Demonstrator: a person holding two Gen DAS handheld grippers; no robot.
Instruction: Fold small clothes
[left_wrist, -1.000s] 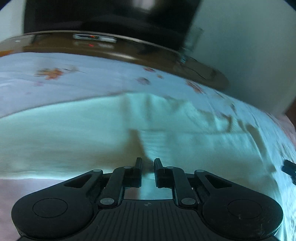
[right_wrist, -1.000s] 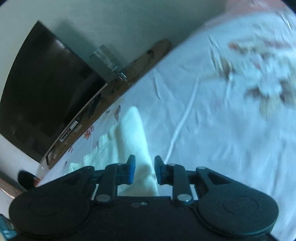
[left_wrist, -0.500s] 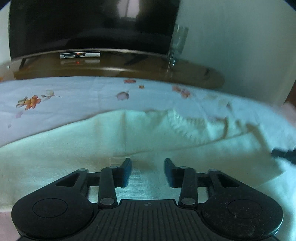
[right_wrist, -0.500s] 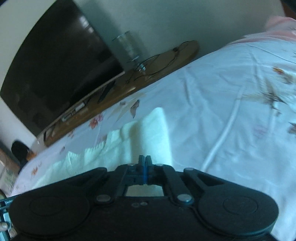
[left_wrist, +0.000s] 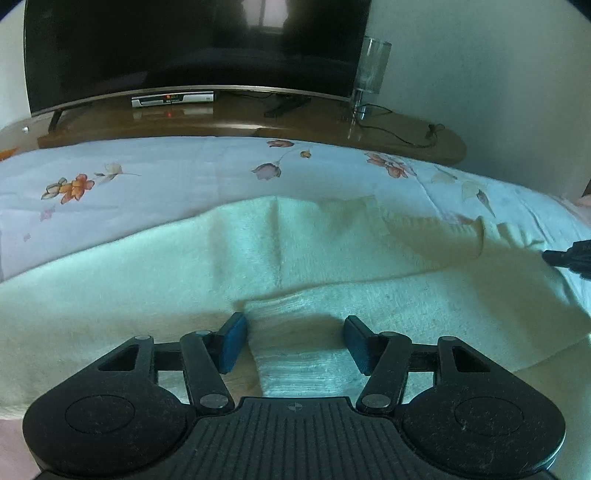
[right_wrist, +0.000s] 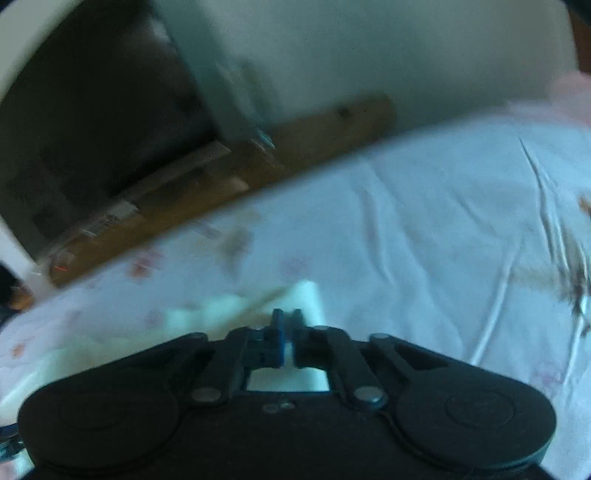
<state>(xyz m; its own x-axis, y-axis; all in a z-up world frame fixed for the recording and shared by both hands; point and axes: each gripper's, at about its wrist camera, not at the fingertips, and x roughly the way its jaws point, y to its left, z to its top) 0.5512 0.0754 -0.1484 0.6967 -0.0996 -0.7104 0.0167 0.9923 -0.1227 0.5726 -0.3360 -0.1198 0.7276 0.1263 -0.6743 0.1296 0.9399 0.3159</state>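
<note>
**Cream garment spread on the floral bedsheet, one claw released, one pinching**

In the left wrist view, we saw our left gripper (left_wrist: 293, 345) with its blue pads spread wide, hovering over the near part of the cream knitted garment (left_wrist: 258, 258). The garment lay flat across the floral bedsheet (left_wrist: 166, 173), with a folded layer running from between the pads toward the right. At the far right edge, the tip of our right gripper (left_wrist: 570, 254) touched the garment. Beyond the bed stood a wooden cabinet (left_wrist: 314, 125) carrying a television (left_wrist: 192, 48), a set-top box (left_wrist: 173, 100) and a glass (left_wrist: 371, 68).

In the blurred right wrist view, our right gripper (right_wrist: 288, 332) was pressed together on the garment's (right_wrist: 221, 310) corner, the bedsheet (right_wrist: 424, 240) stretching away to the right.
</note>
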